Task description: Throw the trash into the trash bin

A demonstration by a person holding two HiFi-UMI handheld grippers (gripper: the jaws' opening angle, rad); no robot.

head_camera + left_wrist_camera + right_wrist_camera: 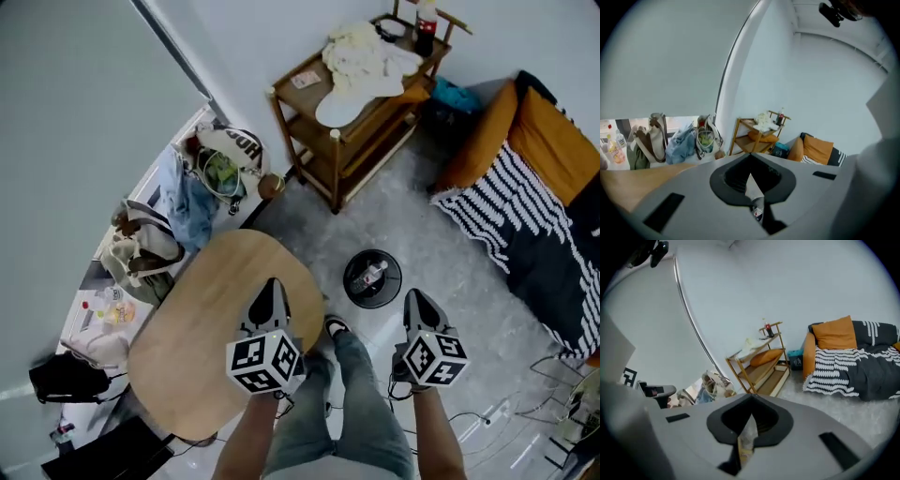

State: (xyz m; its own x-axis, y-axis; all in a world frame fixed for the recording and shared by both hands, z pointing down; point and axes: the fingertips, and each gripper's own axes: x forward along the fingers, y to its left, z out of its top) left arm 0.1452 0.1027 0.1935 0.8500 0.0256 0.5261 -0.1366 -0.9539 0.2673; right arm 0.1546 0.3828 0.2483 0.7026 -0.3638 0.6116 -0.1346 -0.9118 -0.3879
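Observation:
A round black trash bin [348, 287] stands on the pale floor, and a clear plastic bottle [373, 275] lies inside it. Both grippers hang above the floor on the near side of the bin, pointing forward and down. My left gripper [272, 284] is over the edge of the wooden table, left of the bin. My right gripper [412, 295] is just right of the bin. In both gripper views the jaws meet at the tips, left gripper [750, 157] and right gripper [751, 397]. I see nothing gripped; only floor shows through the narrow slit behind the tips.
An oval wooden table [202, 328] fills the lower left. A wooden shelf [314, 155] with cloths stands ahead, and a striped sofa [525, 216] is at the right. Bags [187, 202] sit by the window. Cables [553, 403] lie at the lower right. The person's legs [356, 403] are below.

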